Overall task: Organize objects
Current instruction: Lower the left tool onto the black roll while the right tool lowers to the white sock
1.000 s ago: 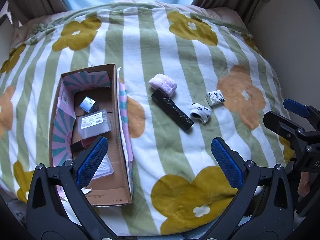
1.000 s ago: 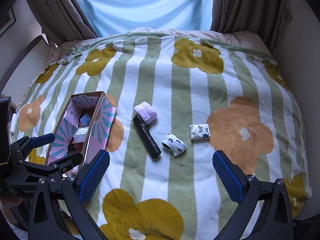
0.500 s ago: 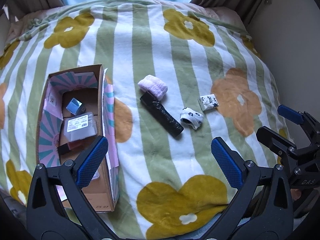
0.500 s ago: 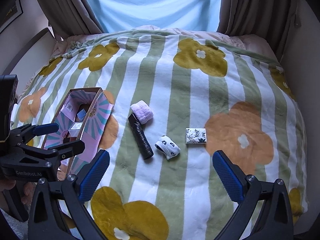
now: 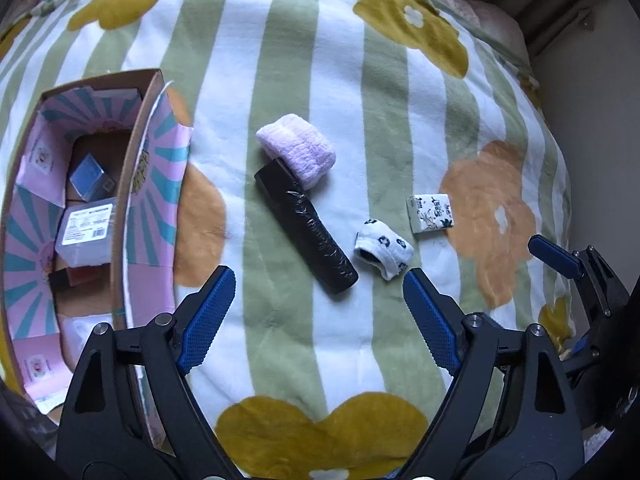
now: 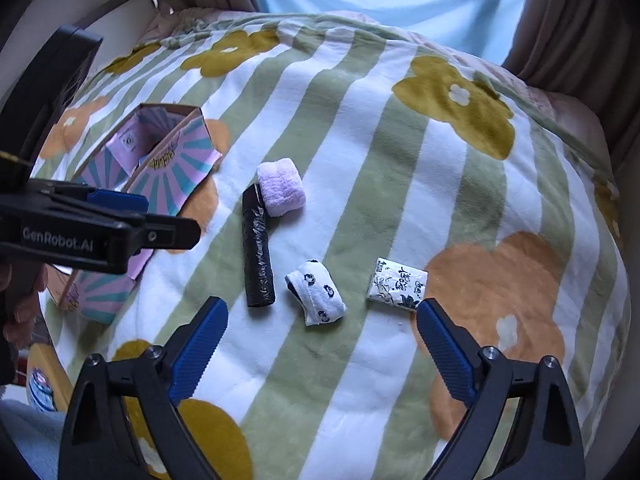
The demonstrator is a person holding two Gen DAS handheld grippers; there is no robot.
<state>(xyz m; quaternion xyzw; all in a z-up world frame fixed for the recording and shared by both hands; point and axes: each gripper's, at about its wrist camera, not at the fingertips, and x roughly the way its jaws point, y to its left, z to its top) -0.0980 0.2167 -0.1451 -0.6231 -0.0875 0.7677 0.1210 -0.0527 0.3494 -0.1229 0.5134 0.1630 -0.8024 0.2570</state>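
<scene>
On the striped flower blanket lie a black wrapped roll (image 5: 306, 226) (image 6: 258, 252), a folded pink towel (image 5: 298, 154) (image 6: 281, 187) touching its far end, a white sock with black spots (image 5: 384, 248) (image 6: 316, 293) and a small white printed packet (image 5: 430, 214) (image 6: 397, 284). An open cardboard box (image 5: 132, 184) (image 6: 176, 140) with pink and teal flaps lies at the left and holds several small items. My left gripper (image 5: 318, 318) is open and empty just short of the roll. My right gripper (image 6: 322, 350) is open and empty just short of the sock.
The bed blanket (image 5: 360, 80) fills both views. Curtains (image 6: 580, 12) and a window hang behind the bed. A wall (image 5: 600, 80) runs along the right side. The right gripper shows at the right edge of the left wrist view (image 5: 576, 272).
Both grippers have moved forward and down toward the objects on the blanket, which now look much larger. Nothing was taken hold of.
</scene>
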